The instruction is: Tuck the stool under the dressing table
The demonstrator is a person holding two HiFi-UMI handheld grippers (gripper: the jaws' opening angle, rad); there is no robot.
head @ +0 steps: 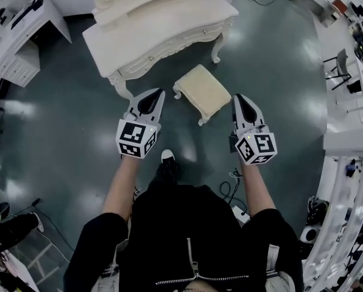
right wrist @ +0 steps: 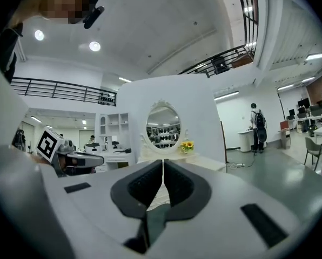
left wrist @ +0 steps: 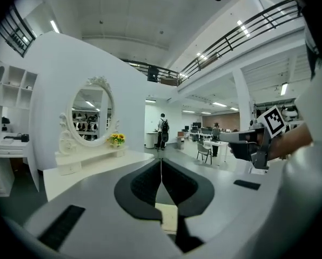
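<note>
The cream stool [head: 201,91] stands on the dark floor just in front of the cream dressing table [head: 163,29], outside it and turned at an angle. My left gripper [head: 159,93] hovers at the stool's left, shut and empty. My right gripper [head: 238,97] hovers at its right, also shut and empty. In the left gripper view the shut jaws [left wrist: 161,159] point past the table's oval mirror [left wrist: 91,117], with a strip of the stool [left wrist: 168,216] below them. In the right gripper view the shut jaws [right wrist: 162,162] face the mirror [right wrist: 163,125].
A white desk with drawers [head: 17,35] stands at the left. White counters and a chair [head: 338,66] line the right side. Cables [head: 230,187] lie on the floor by my shoe [head: 167,157]. A person with a backpack [left wrist: 163,131] stands far off.
</note>
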